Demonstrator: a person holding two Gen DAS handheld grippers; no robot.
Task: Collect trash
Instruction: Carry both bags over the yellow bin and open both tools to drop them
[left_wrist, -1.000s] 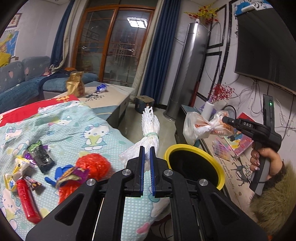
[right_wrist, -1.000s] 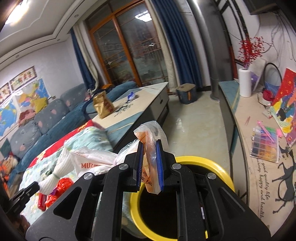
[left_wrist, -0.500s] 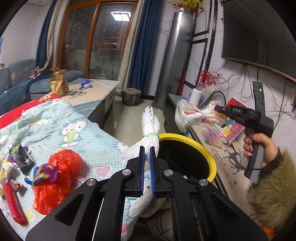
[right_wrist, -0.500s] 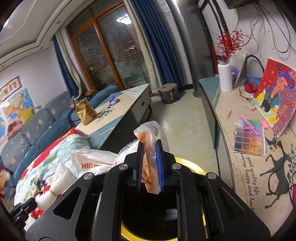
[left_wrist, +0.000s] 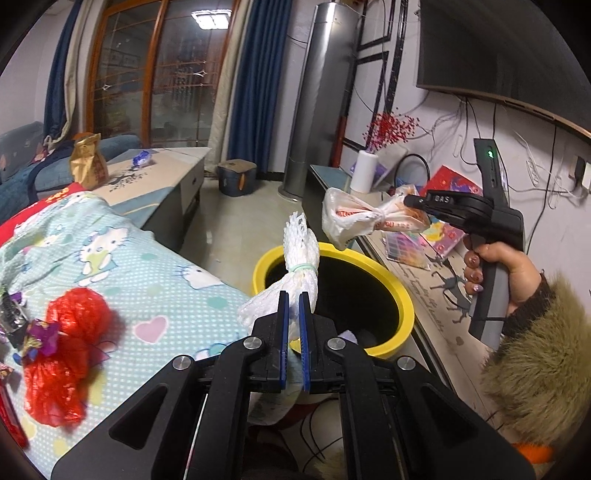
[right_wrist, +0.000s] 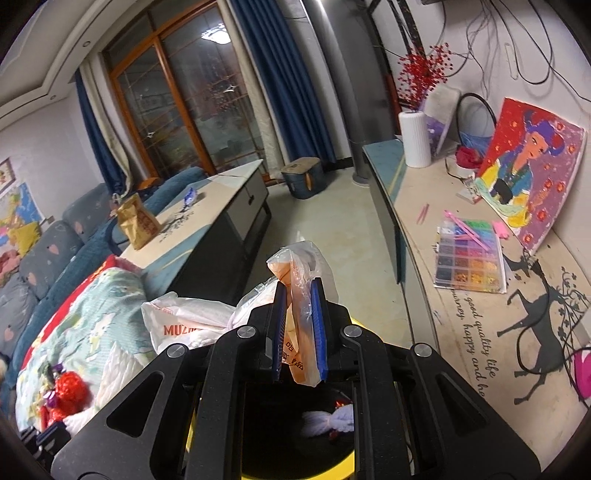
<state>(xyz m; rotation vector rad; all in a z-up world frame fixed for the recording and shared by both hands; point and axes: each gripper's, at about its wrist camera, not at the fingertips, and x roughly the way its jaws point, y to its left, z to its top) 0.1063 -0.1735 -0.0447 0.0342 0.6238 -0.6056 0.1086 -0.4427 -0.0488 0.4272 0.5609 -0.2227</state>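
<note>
Over the yellow-rimmed bin (left_wrist: 404, 302) both grippers carry trash. The left gripper (left_wrist: 293, 325) has its pads pinched on a white mesh bundle (left_wrist: 301, 254), gripped below its green band, the frilled top standing up past the bin's near rim. The right gripper (right_wrist: 298, 325) is clamped on a thin plastic bag (right_wrist: 306, 273) with orange print; in the left view the bag (left_wrist: 354, 221) hangs sideways from the fingers, above and just behind the bin's far rim. A pale tuft already lies at the bin's bottom (right_wrist: 328, 421).

Both pieces look light, soft and crushable. The mesh should give and spring back, so a hold near the banded waist seems safest. The bag looks slick and floppy; a pinch on its twisted neck should stop it sliding out. Neither needs much force, though the bag may cling to a pad or drift when let go.

On the bedspread (left_wrist: 147, 266) beside the bin, red netting (left_wrist: 74, 332) and wrappers wait.
</note>
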